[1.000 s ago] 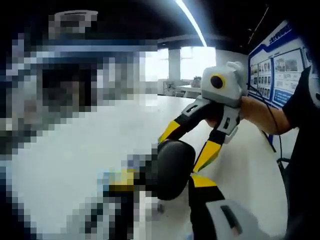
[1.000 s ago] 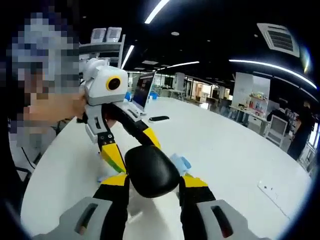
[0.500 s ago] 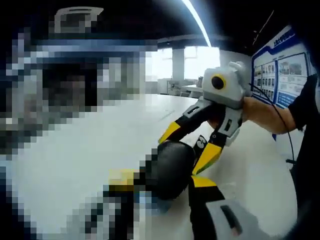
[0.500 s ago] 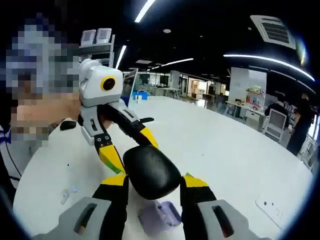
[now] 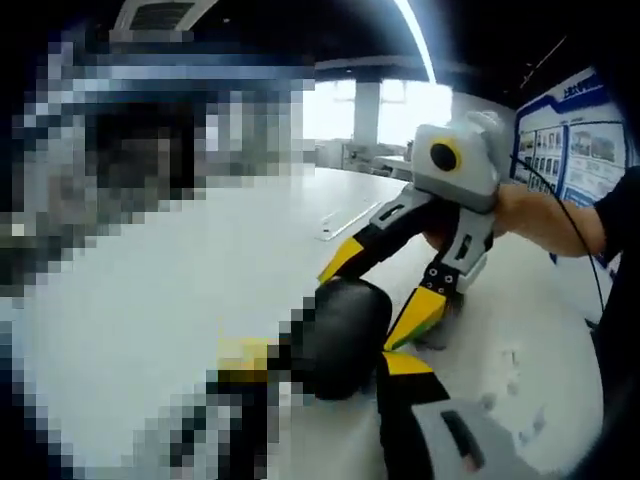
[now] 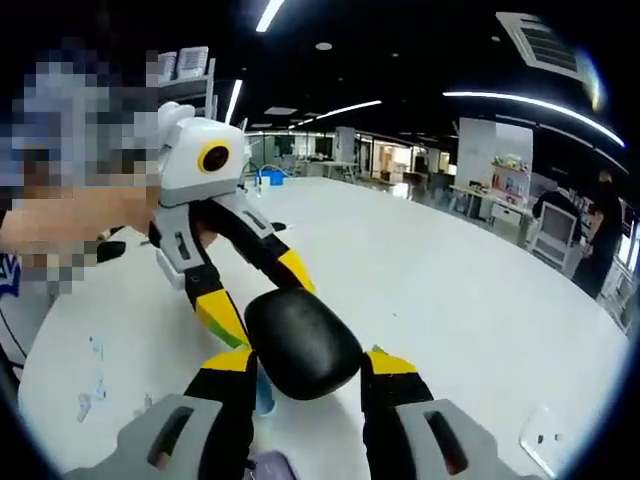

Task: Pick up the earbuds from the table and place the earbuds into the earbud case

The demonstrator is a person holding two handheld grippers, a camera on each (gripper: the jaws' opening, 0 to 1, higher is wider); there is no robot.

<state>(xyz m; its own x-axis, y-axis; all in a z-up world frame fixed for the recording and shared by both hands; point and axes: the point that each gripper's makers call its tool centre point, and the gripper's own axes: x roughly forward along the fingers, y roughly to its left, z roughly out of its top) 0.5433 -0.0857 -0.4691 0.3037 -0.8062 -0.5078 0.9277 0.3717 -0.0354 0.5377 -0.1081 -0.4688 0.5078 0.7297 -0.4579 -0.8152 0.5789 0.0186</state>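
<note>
Black, rounded earbud case (image 6: 302, 342) sits clamped between the jaws of the right gripper (image 6: 305, 370), held up off the white table (image 6: 480, 300); it looks closed from this side, though the lid seam cannot be made out. In the left gripper view the same case (image 5: 340, 335) appears between that view's own jaws, but mosaic covers the left gripper's near side, so whether the left gripper (image 5: 330, 365) grips it or merely brackets it cannot be told.

Progress, as a judgement: early. Neither gripper holds an earbud, and nothing suggests one is inside the case. What is left: open the case, pick up the earbuds, seat them.

Earbud location: uncertain. Small pale items (image 6: 92, 385) lie on the table at lower left of the right gripper view, and similar faint specks (image 5: 510, 365) lie right of the jaws in the left gripper view; these may be the earbuds, too small to confirm.

Counts:
- grippers: 2
- case: 1
- candidate earbud items: at least 2, exact number unclear
- purple object (image 6: 268, 465) at the bottom edge, under the jaws: 1, unidentified
</note>
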